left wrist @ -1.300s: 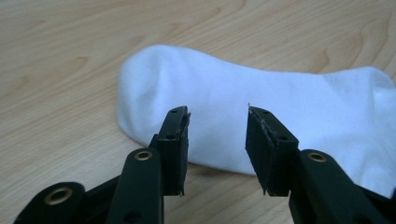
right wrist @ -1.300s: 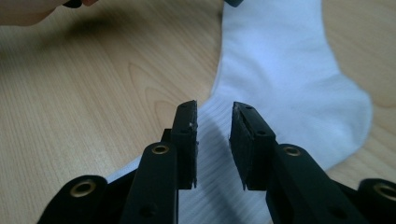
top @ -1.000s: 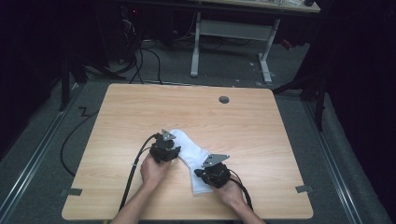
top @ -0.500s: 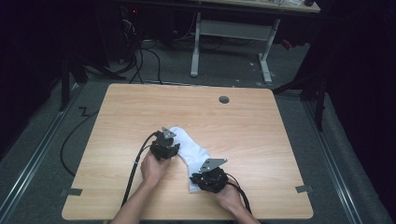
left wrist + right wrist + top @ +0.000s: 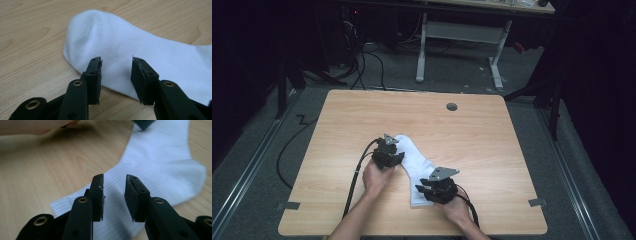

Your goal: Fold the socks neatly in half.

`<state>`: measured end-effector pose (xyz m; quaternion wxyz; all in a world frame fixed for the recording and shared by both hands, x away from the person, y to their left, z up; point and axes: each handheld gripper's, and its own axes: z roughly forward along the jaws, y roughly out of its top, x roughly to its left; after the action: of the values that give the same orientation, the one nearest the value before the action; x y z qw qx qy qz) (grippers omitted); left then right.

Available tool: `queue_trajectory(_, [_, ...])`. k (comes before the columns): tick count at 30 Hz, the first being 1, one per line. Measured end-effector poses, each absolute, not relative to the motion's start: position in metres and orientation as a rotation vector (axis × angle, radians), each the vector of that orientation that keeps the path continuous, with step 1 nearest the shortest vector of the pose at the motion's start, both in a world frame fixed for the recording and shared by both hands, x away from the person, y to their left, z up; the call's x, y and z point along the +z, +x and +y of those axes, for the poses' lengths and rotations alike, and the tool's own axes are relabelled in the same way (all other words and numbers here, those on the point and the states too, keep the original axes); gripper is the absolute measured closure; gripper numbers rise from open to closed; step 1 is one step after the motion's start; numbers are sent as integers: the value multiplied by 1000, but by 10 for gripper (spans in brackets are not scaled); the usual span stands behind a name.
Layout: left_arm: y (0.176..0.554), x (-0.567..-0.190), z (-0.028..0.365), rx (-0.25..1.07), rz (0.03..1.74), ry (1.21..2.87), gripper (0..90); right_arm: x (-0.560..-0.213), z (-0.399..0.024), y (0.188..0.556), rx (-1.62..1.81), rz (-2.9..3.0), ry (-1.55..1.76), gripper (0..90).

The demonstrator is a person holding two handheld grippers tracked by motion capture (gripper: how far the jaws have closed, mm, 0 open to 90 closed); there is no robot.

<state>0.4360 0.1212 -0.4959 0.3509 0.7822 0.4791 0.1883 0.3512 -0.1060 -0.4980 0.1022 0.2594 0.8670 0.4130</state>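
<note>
Lying flat mid-table, sock [image 5: 414,162] has both parted claws over its ends.

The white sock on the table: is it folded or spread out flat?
Spread flat: the sock lies full length in one layer, toe to cuff, on the table.

Both black grippers, left gripper [image 5: 388,154] and right gripper [image 5: 436,188], carry grey three-cornered plates, brass-ringed screws and black cables

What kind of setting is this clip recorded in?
Probably a lab or workshop recording station: a wooden table with a cable hole, cables on the grey floor, and a desk frame in the dark background.
</note>
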Motion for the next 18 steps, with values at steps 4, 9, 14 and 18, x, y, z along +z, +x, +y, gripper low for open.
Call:
queue_trajectory(4, [437,-494,124,500,1251,2003,582,-499,-113,360,1218,2501,864,684])
queue_trajectory(9, [440,-491,130,503,1300,1978,560,-504,-116,368,1185,2453,909,682])
queue_trajectory(14, [445,-483,134,522,1307,1974,555,-506,-114,368,1160,2449,886,682])
queue_trajectory(18, [449,-482,140,524,1326,1937,553,-508,-114,367,1143,2449,865,667])
